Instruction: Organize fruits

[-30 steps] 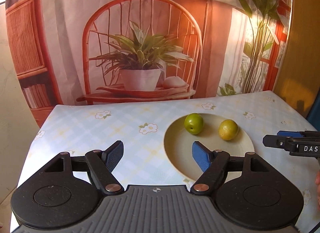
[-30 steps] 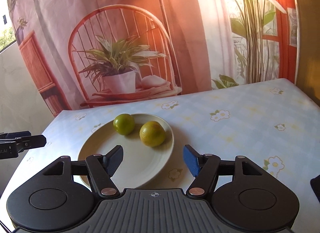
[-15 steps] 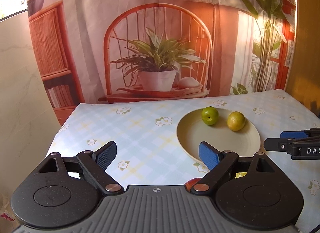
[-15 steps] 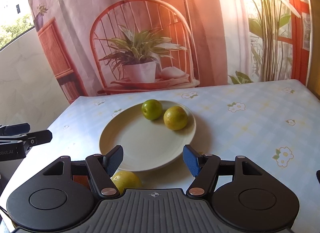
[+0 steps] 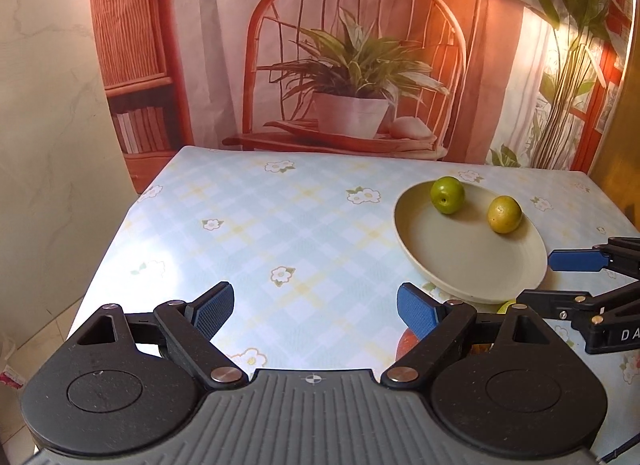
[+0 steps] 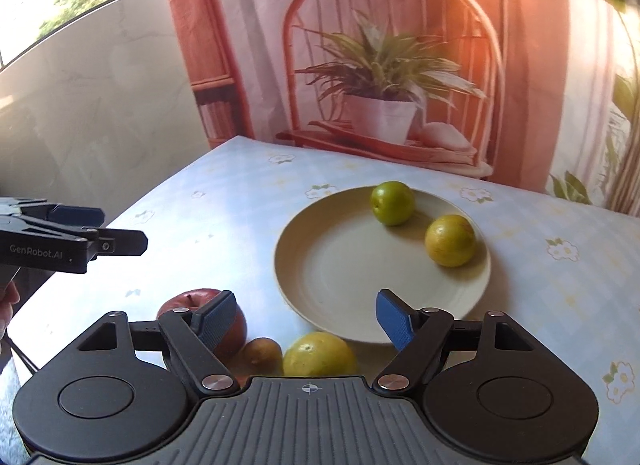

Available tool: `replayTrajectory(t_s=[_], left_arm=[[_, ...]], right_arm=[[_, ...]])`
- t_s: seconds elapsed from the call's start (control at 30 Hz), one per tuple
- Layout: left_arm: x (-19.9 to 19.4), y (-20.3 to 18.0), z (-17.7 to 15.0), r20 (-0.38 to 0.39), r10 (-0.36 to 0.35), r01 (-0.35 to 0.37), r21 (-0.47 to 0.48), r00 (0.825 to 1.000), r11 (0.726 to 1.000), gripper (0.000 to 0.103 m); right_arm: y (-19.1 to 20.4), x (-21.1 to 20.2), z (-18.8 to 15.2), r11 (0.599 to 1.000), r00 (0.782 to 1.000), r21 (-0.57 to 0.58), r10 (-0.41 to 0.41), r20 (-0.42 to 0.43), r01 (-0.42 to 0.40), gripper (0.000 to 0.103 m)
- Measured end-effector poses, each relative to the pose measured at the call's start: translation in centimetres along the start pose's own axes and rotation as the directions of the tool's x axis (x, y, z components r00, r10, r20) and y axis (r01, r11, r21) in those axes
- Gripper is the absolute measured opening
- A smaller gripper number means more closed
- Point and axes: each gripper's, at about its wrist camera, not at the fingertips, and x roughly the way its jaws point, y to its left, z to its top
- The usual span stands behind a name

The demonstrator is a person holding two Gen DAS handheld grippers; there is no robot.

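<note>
The surface (image 6: 224, 201) was covered with a pale blue checked cloth with small white flowers. On it stood a round cream plate (image 6: 340, 265), and two fruits lay on the far part of the plate: a green fruit (image 6: 392, 202) and, just beside it to the right, a yellow-green fruit (image 6: 450, 240). The two did not touch each other.

Three more fruits lay on the cloth, near the front rim of the plate. In the right wrist view a red apple (image 6: 188, 299) was at the left, a small brownish fruit (image 6: 262, 353) was next to it, and a larger yellow fruit (image 6: 318, 353) was just beside the plate's rim. The body of the gripper hid their lower parts, so I cannot tell if they touched one another.

The right gripper (image 6: 306, 319) was spread wide and held nothing. It hung above these three fruits; its left finger (image 6: 212, 321) was in front of the apple, but contact cannot be judged.

The left gripper (image 5: 314, 315) was also spread wide and held nothing. It was over bare cloth, to the left of the plate (image 5: 460, 257). In its view the green fruit (image 5: 447, 194) and the yellow-green fruit (image 5: 504, 214) showed on the plate, and the right gripper (image 5: 560, 277) came in from the right edge, near the plate's front rim.

Behind the surface hung a printed backdrop (image 5: 352, 65) with a chair and a potted plant.
</note>
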Motion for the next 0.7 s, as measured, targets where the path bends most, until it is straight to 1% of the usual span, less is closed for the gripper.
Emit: replayTrajectory(t_s=[0.1,0.23,0.3,0.33,0.43,0.47,0.57,0.6,0.67,0.7], left_arm=[[0.4,0.2,0.0,-0.017,-0.008,0.008,-0.015,1.000,1.000,0.090],[0.8,0.2,-0.3,-0.032,-0.029,0.028,-0.017,0.999,0.999,0.086],[1.1,0.4,-0.5,-0.044,-0.047,0.046,-0.034,0.998,0.998,0.084],[1.3,0.6,-0.5,-0.052,-0.058,0.056,-0.047,0.997,0.997,0.081],[2.1,1.2,-0.7,-0.078,-0.110,0.102,-0.098,0.991,0.990,0.078],[2.3,1.3,-0.7,-0.083,-0.126,0.117,-0.113,0.988,0.987,0.076],[2.8,1.7,-0.9,-0.094,-0.180,0.163,-0.164,0.979,0.973,0.073],[3.0,1.8,-0.8,-0.098,-0.196,0.176,-0.180,0.976,0.968,0.073],[3.4,1.9,-0.8,-0.111,-0.228,0.201,-0.213,0.967,0.956,0.067],[3.6,2.0,-0.7,-0.115,-0.247,0.216,-0.228,0.962,0.949,0.065]], right_arm=[[1.6,0.7,0.5,0.996,0.999,-0.081,0.032,-0.023,-0.034,0.080],[3.4,1.6,0.7,0.983,0.992,-0.152,0.095,-0.083,-0.107,0.080],[4.1,2.1,0.6,0.975,0.987,-0.179,0.116,-0.112,-0.135,0.080],[4.5,2.4,0.5,0.970,0.984,-0.191,0.124,-0.130,-0.148,0.080],[5.4,3.2,0.2,0.959,0.974,-0.220,0.142,-0.178,-0.180,0.080],[5.6,3.4,0.1,0.954,0.970,-0.229,0.148,-0.191,-0.191,0.079],[6.1,4.0,0.0,0.947,0.964,-0.245,0.156,-0.215,-0.208,0.072],[6.1,4.3,0.1,0.946,0.961,-0.246,0.157,-0.226,-0.212,0.071],[6.2,4.7,0.1,0.944,0.957,-0.244,0.163,-0.238,-0.221,0.068],[6.1,4.9,0.1,0.944,0.956,-0.243,0.165,-0.243,-0.225,0.066]])
